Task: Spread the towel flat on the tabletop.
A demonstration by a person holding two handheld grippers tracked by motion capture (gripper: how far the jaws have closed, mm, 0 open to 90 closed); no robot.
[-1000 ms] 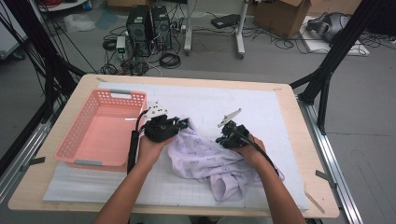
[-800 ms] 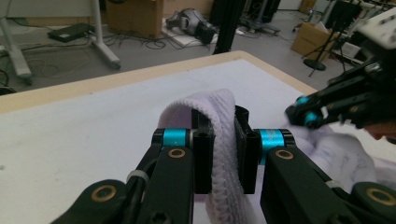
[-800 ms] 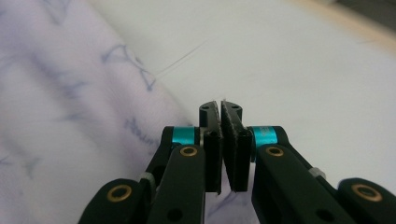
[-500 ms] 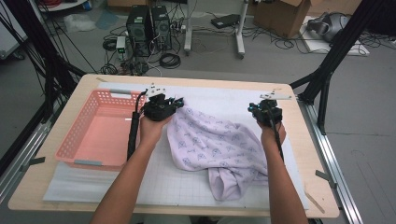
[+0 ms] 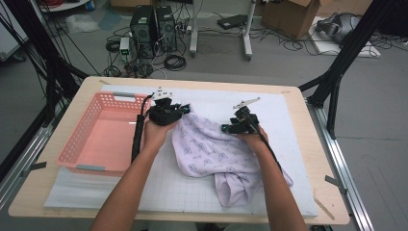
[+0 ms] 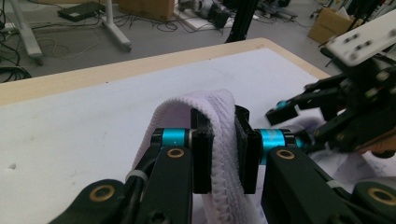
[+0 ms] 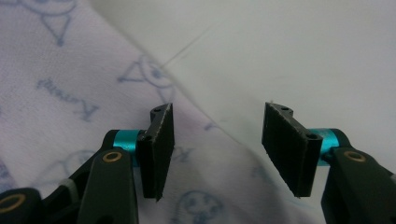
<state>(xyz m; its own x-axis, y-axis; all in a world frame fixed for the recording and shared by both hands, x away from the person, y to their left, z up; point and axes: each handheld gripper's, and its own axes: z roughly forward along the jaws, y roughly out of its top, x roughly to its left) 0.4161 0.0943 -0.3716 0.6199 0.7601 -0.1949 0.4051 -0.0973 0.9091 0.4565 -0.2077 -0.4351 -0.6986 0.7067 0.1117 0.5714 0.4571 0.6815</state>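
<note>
A pale lilac printed garment (image 5: 211, 149) lies spread on the white mat (image 5: 288, 120). My left gripper (image 5: 179, 110) is at the garment's far left corner, and in the left gripper view it (image 6: 224, 140) is shut on the ribbed hem (image 6: 205, 100), which loops up over its pads. My right gripper (image 5: 230, 128) hovers at the garment's far edge, near the middle. Its jaws have just been opening. In the right gripper view it (image 7: 218, 126) stands open over the cloth (image 7: 70, 93) and the mat, with nothing pressed between its pads.
A pink plastic basket (image 5: 77, 144) stands at the left of the mat, close to my left forearm. The wooden table edge (image 5: 308, 144) runs along the right. Black frame posts, cables and computer cases are on the floor beyond the table.
The right gripper first pulled the cloth out to the right and spread it. It has since let go, opened, and come back left to the garment's far edge. The left gripper keeps its hold.
</note>
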